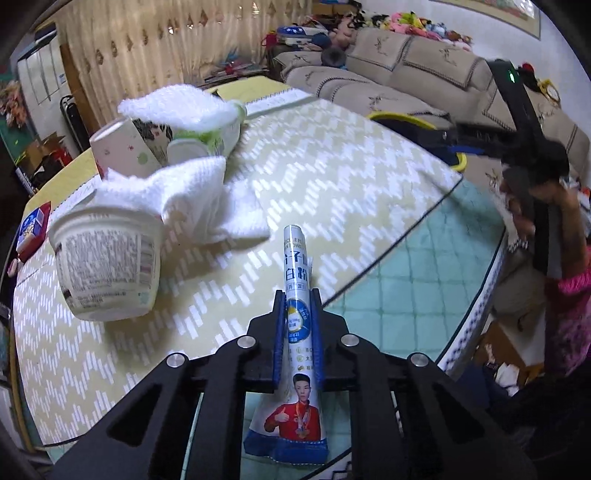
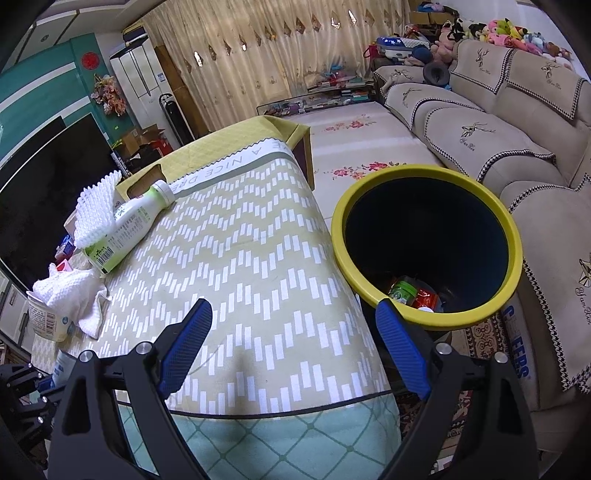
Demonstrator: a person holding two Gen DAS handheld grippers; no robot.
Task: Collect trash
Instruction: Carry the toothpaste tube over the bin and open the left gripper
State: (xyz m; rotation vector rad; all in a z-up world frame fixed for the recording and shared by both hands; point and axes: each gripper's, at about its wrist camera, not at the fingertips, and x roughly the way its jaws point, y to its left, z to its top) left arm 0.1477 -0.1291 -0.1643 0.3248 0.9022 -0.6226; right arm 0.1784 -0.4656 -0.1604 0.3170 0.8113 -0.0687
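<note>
Left gripper (image 1: 298, 295) is clamped on a slim white-and-blue sachet (image 1: 295, 280), sticking out past the fingertips over the counter (image 1: 332, 184). Only the right view shows inside the yellow-rimmed bin (image 2: 424, 192), trash at the bottom; right gripper (image 2: 293, 314) gapes wide, empty, bin just beyond its right finger.

Counter (image 2: 258, 258) cloth: yellow-green, white zigzag. Bin (image 2: 513, 236): yellow rim, dark inside. Packet (image 1: 297, 273): white, blue. Towel (image 1: 207, 199): white.

Beige sofa (image 2: 480, 122) along wall, plush toys (image 2: 509, 33) on top; curtain (image 2: 258, 55) behind; dark TV (image 2: 48, 173) left.
</note>
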